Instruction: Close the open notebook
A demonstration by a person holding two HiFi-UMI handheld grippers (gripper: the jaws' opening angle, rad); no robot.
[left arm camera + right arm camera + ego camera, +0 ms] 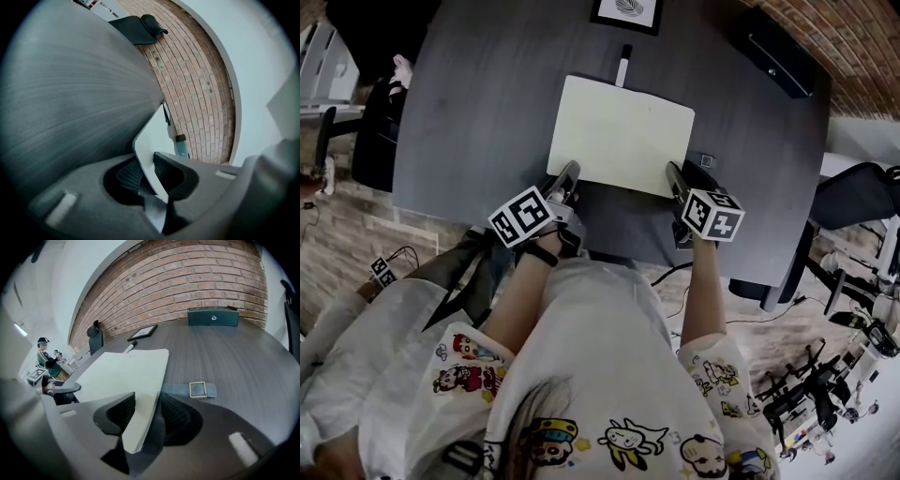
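Observation:
The open notebook (pixel 619 131) lies on the dark table (pixel 478 103) with a pale blank page facing up. My left gripper (pixel 567 173) is at its near left corner. In the left gripper view the corner of the notebook (pixel 152 136) stands between the ribbed pads of the left gripper (pixel 145 171), which press on it. My right gripper (pixel 675 173) is at the near right corner. In the right gripper view the right gripper (pixel 147 411) is shut on the edge of the notebook (pixel 126 371).
A pen (pixel 623 64) lies just beyond the notebook's far edge. A grey strap with a square buckle (pixel 197 390) lies right of the notebook. A framed picture (pixel 626 11) and a dark box (pixel 780 52) sit at the back. Office chairs stand around the table.

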